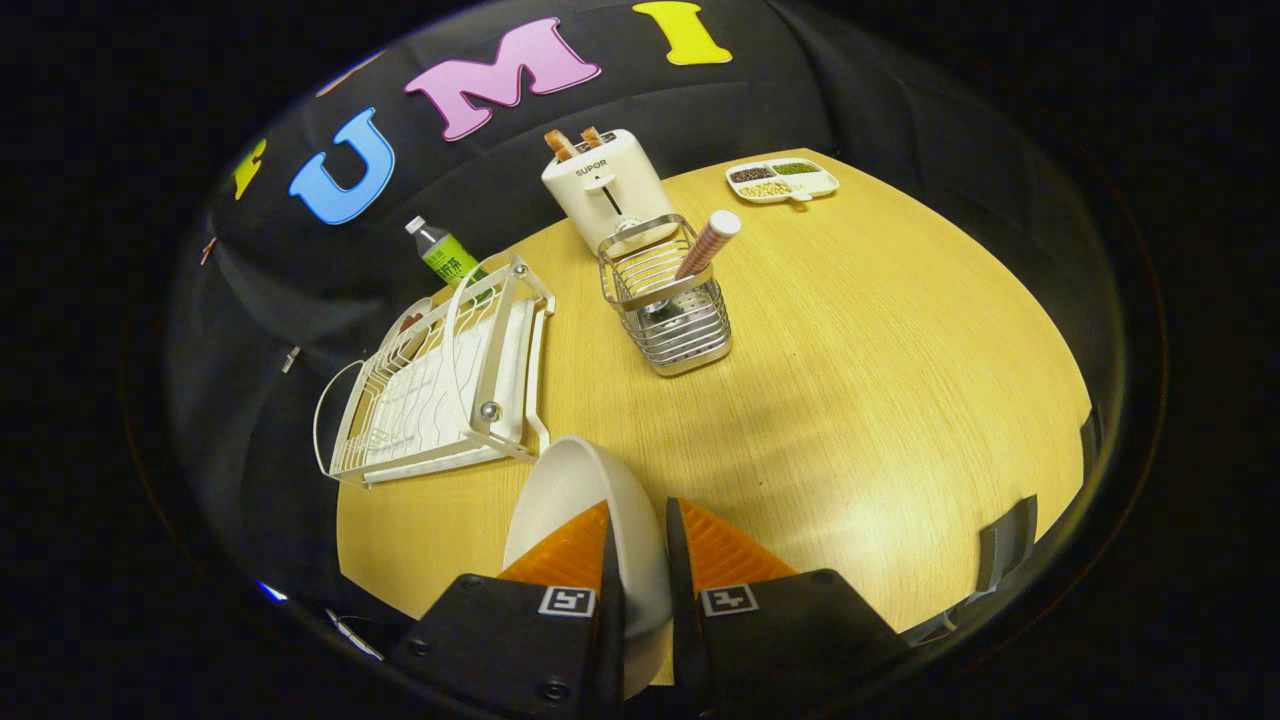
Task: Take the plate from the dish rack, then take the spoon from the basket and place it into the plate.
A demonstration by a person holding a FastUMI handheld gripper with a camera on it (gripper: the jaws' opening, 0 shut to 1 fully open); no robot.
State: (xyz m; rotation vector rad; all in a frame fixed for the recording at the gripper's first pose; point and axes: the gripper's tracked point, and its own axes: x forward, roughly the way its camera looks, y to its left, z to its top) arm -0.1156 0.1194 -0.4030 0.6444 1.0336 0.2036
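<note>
The round wooden table (800, 400) has bare space at two o'clock of the gripper (638, 560); setting the plate flat there, clear of the edge, looks best. The white dish rack (440, 400) stands empty at eleven o'clock. The wire basket (670, 300), at twelve, holds the spoon (706, 245). The fingers are clenched on the white plate (580, 490), rim pinched between them.

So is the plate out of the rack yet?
Out: the gripper is shut on the plate, held on edge beside the rack.
</note>
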